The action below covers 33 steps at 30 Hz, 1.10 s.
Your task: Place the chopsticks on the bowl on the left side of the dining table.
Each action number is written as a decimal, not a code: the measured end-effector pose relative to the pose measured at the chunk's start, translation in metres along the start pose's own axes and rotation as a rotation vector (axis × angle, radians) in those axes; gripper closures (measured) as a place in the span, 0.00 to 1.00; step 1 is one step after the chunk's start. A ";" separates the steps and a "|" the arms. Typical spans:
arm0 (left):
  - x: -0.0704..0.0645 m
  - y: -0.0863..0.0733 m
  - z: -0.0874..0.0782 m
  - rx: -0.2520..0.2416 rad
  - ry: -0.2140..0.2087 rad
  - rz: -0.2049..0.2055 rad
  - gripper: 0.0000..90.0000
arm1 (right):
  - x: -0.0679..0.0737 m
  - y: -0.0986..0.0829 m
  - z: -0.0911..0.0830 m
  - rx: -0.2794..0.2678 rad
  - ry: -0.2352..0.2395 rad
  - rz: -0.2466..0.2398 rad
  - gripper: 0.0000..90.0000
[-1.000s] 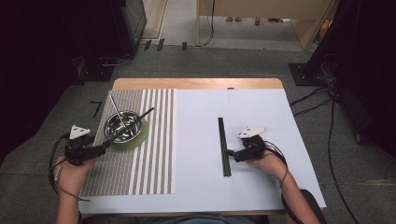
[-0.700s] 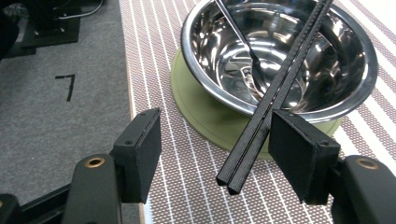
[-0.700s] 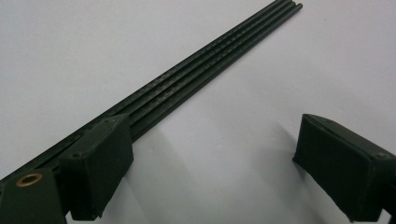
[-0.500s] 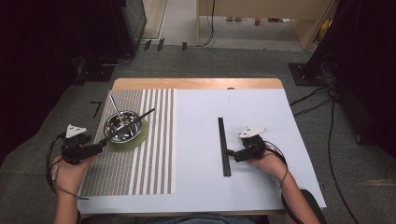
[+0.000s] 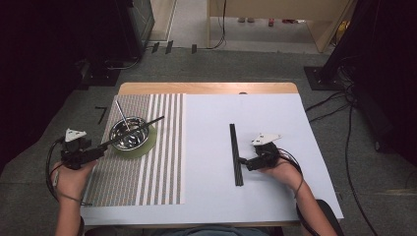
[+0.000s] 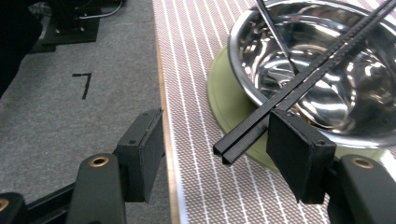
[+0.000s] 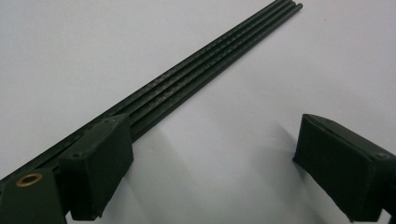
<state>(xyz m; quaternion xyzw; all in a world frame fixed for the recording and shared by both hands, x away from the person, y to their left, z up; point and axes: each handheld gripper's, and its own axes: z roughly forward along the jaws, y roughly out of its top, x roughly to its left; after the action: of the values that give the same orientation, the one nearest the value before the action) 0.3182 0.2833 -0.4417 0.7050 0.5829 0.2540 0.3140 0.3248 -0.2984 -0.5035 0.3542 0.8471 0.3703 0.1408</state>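
Observation:
A steel bowl (image 5: 130, 133) sits on a green saucer (image 5: 149, 142) on the striped placemat. A pair of black chopsticks (image 5: 140, 128) lies across the bowl's rim, and a thin metal rod (image 5: 123, 114) leans inside. My left gripper (image 5: 97, 150) is open at the mat's left edge. In the left gripper view the chopsticks' (image 6: 317, 65) near end lies between the jaws, close to the right one, in front of the bowl (image 6: 327, 102). My right gripper (image 5: 242, 162) is open beside a second set of black chopsticks (image 5: 236, 152) on the white sheet. These chopsticks (image 7: 196, 79) pass the left jaw's outer side.
The striped placemat (image 5: 147, 187) covers the table's left part and a white sheet (image 5: 206, 196) the rest. Grey carpet (image 6: 70, 93) lies just left of the table's edge. Cables and dark stands (image 5: 344, 83) are on the floor at the right.
My left gripper has drawn back a little to the left, away from the bowl. The chopsticks on the bowl stayed put. The right hand has barely moved.

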 end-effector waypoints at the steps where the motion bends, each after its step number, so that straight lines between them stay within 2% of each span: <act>1: 0.001 0.000 0.001 0.000 0.001 -0.001 0.41 | 0.000 0.000 0.000 0.000 0.000 0.000 0.12; 7: 0.007 0.005 0.007 -0.014 0.011 -0.012 0.42 | 0.000 0.000 0.000 0.000 0.000 0.000 0.12; 18: 0.015 0.011 0.018 -0.020 -0.003 -0.034 0.42 | 0.000 0.000 0.000 0.001 0.000 0.001 0.12; 22: 0.014 0.013 0.013 -0.027 -0.006 -0.024 0.43 | 0.000 0.000 0.000 0.001 0.000 0.001 0.12; 25: 0.012 0.019 0.003 -0.050 -0.005 -0.030 0.49 | 0.000 0.000 0.000 0.001 0.000 0.001 0.12; 28: 0.005 0.026 -0.002 -0.065 -0.044 -0.053 0.56 | 0.000 0.000 0.000 0.000 0.000 0.000 0.12; 30: -0.001 0.030 -0.002 -0.062 -0.076 -0.057 0.62 | 0.000 0.000 0.000 0.000 0.000 0.001 0.12; 33: -0.010 0.038 0.000 -0.054 -0.097 -0.051 0.70 | 0.000 0.000 0.000 0.000 0.000 0.002 0.12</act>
<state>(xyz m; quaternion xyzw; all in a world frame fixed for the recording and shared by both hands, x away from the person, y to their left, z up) 0.3414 0.2685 -0.4140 0.6927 0.5778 0.2268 0.3672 0.3247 -0.2984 -0.5034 0.3551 0.8468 0.3703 0.1405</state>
